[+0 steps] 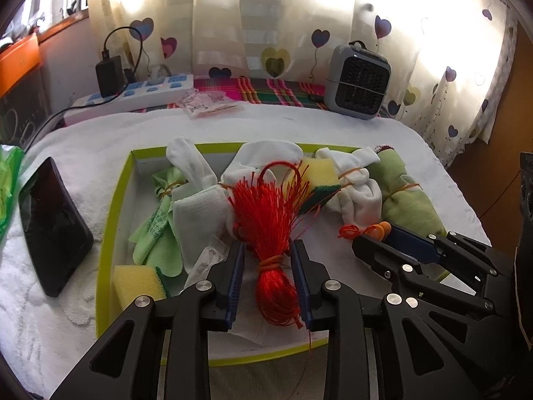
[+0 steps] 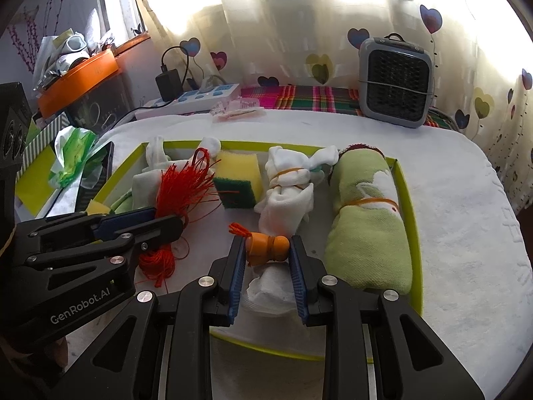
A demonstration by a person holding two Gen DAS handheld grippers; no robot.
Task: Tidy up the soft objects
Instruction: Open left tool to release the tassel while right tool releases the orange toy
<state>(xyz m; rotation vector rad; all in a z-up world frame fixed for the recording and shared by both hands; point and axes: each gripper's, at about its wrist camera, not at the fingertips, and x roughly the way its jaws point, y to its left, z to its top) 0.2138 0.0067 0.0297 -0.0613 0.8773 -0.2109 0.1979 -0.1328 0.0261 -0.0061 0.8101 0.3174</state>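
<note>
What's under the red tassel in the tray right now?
The red tassel lies over a white cloth bundle and the tray floor's white paper; whatever lies beneath its skein is hidden.

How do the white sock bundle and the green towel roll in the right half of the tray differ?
The white sock bundle is the smaller of the two, knotted and lumpy; the green towel roll is larger, a smooth cylinder. The sock bundle has two rubber bands around it, the towel roll one. The towel roll lies along the tray's right wall; the sock bundle sits further in. Both lie banded in the tray.
</note>
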